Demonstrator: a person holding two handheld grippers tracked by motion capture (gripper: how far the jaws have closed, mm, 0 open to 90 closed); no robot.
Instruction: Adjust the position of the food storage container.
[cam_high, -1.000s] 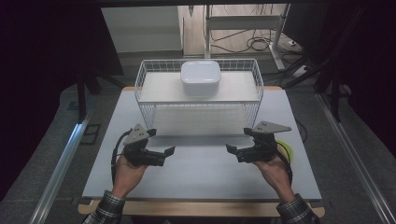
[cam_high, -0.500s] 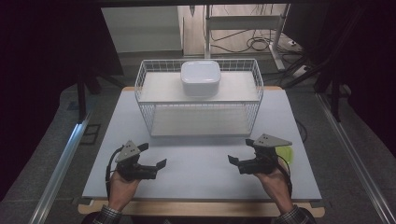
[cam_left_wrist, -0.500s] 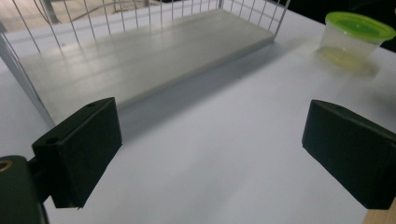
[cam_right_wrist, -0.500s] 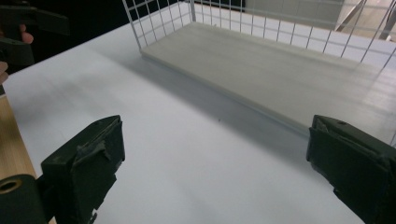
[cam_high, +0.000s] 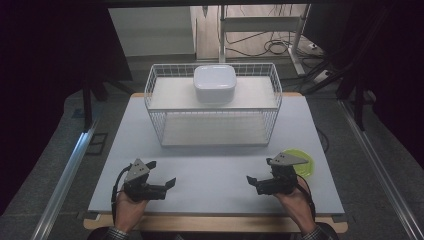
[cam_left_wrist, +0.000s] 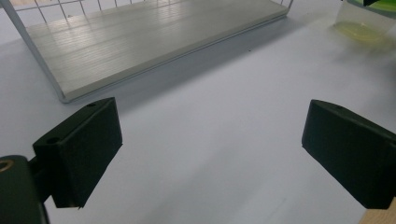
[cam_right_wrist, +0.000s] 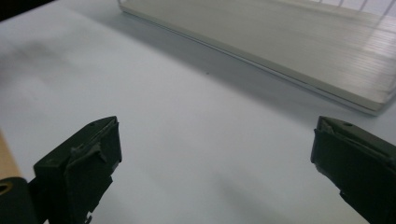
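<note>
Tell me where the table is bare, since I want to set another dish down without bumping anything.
The widest bare patch lies between the left gripper and right gripper, in front of the wire rack. The strips of table on either side of the rack are free too. It is crowded near the right gripper, where the green plate sits close by.

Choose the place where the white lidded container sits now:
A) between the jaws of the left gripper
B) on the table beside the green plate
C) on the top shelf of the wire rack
C: the white lidded container rests on the top shelf of the wire rack.
</note>
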